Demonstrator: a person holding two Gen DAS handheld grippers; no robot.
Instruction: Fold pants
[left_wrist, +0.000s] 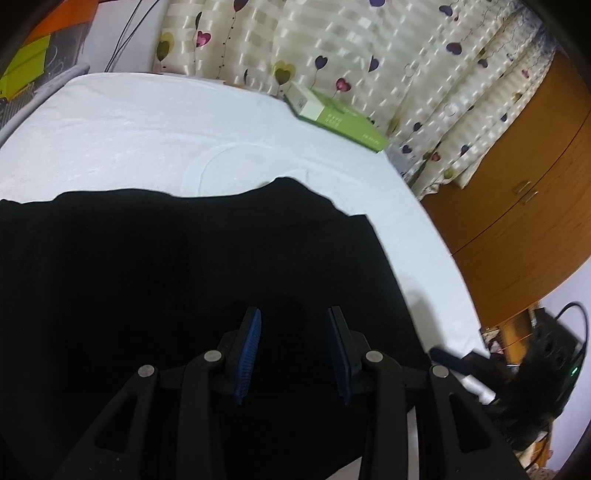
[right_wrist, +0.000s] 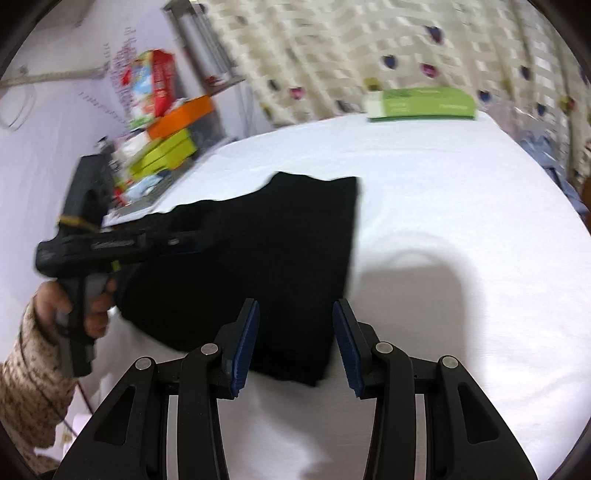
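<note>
Black pants (left_wrist: 177, 258) lie flat on the white bed sheet (left_wrist: 147, 129). In the right wrist view they (right_wrist: 288, 240) form a folded rectangle with straight edges. My left gripper (left_wrist: 294, 310) hovers over the cloth, open, with nothing between its blue pads. My right gripper (right_wrist: 296, 302) is open above the pants' near right corner and also holds nothing. One blue pad (left_wrist: 445, 357) of the right gripper shows at the bed's right edge. A hand (right_wrist: 92, 306) in a knitted sleeve holds the left gripper's black body (right_wrist: 110, 245) over the pants' left side.
A green and white box (right_wrist: 421, 103) lies at the far edge of the bed by the heart-patterned curtain (left_wrist: 332, 44). Stacked coloured boxes (right_wrist: 166, 140) stand left of the bed. A wooden cabinet (left_wrist: 517, 192) and cables stand on the right.
</note>
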